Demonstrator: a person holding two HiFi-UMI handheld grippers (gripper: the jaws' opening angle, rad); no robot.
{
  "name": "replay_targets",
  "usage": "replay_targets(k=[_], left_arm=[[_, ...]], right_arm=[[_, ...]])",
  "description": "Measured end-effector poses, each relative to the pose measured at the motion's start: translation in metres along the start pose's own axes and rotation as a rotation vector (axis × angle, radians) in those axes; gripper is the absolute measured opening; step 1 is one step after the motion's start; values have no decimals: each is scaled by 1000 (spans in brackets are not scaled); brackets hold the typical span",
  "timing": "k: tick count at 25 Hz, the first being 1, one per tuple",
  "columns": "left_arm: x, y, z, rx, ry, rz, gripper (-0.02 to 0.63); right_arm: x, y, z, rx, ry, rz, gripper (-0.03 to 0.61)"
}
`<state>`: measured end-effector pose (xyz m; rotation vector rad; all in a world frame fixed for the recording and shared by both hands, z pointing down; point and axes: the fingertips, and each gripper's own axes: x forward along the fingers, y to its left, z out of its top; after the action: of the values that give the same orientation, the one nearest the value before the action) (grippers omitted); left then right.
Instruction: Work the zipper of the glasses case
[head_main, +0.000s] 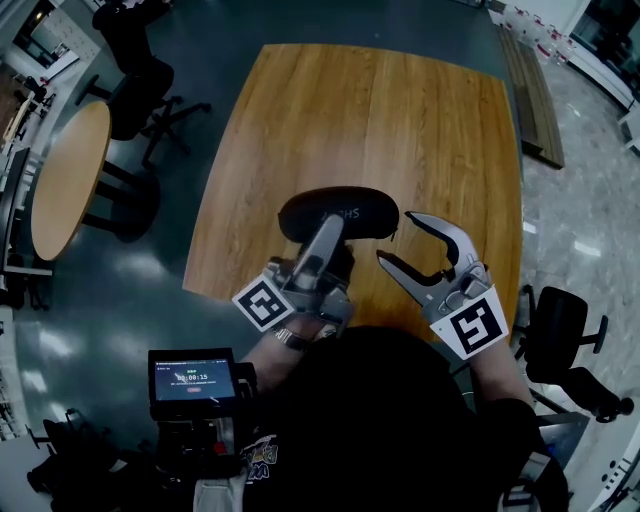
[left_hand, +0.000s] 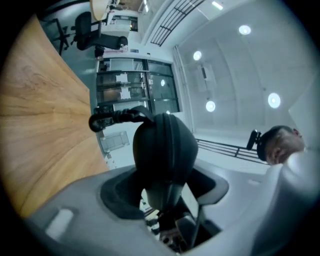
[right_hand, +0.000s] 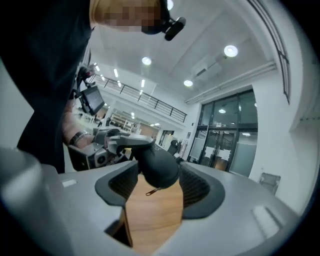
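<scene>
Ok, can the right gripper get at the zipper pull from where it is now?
Probably yes. The right gripper has its jaws apart, and the zipper pull dangles from the end of the glasses case facing them, with nothing in between. The left gripper grips the case further along, clear of the pull.

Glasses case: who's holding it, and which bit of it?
The left tongs clamp the black glasses case around its middle. The right tongs are open and hold nothing; the zipper pull hangs free near them.
</scene>
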<state>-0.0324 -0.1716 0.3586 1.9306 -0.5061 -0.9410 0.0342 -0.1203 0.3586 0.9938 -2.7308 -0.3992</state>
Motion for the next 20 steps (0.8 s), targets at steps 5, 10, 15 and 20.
replay_targets(k=[5,10,15,20], left_arm=[[-6,6,-23,16,121,15,252],[-12,15,-30,-33,126,35,253],[-13,17,-41,-9,195,46,253],[-12,18,-53,43,290,60,253]], right_arm=[[12,10,-15,-215,154,113,281],[18,18,-25,-191,172,120,279],[20,17,-28,-167,180,123,305],[18,20,-33,-194,210,158,351]])
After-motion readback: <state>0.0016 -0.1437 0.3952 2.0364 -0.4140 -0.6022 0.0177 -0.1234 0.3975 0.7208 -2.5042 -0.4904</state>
